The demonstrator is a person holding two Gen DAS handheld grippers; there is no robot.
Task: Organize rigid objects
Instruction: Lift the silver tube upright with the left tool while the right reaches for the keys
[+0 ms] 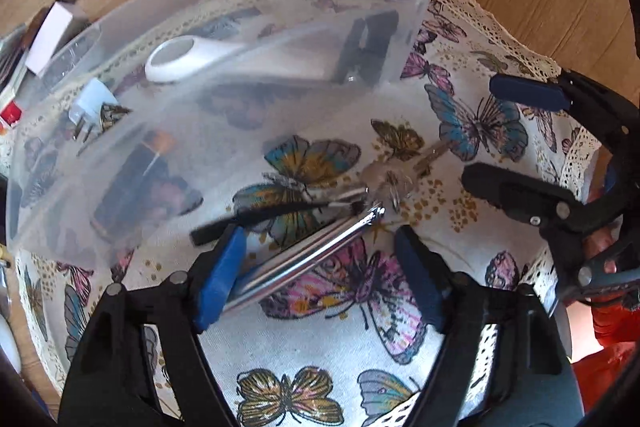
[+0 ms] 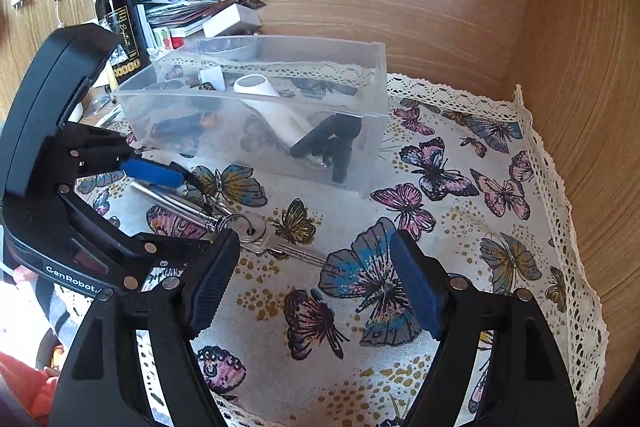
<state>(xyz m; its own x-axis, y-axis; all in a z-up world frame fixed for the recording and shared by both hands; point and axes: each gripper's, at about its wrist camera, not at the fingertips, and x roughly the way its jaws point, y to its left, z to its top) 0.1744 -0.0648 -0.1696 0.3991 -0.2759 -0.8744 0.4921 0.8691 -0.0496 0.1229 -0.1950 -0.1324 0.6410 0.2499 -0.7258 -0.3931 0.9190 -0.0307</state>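
My left gripper [image 1: 316, 279] spread over nail clipper [image 1: 308, 259]; right gripper [image 2: 316, 287] spread, empty. Clipper probably light, stiff, slick chrome, key [image 2: 276, 245] dangling: pinch across mid-body.

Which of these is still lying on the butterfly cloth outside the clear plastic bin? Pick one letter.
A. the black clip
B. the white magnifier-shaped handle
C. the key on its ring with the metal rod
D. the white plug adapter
C: the key and its attached metal rod lie on the butterfly cloth in front of the clear bin, while the other three sit inside the bin.
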